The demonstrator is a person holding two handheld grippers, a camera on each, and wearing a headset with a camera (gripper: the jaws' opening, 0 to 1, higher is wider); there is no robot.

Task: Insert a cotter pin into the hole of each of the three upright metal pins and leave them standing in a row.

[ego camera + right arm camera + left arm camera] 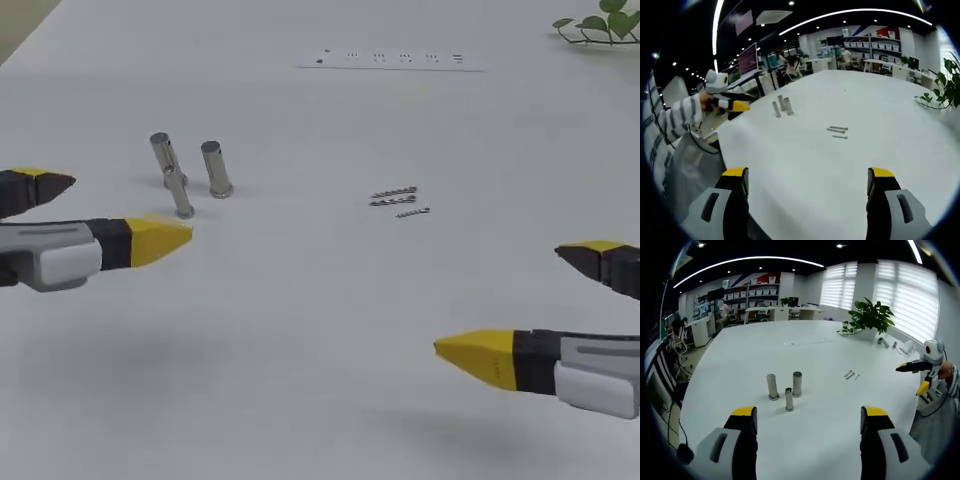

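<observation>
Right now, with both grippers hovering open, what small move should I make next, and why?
Probably ease the right gripper forward and down onto the nearest of the three cotter pins. They lie loose on the table ahead of it, its jaws stand open and empty, and the three metal pins stand upright by the left gripper, waiting to be fitted.

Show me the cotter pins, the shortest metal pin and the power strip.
cotter pins (pixel 394 197): head view, middle of the bunch.
shortest metal pin (pixel 181 196): head view, middle of its shaft.
power strip (pixel 390 59): head view, centre of its top face.
</observation>
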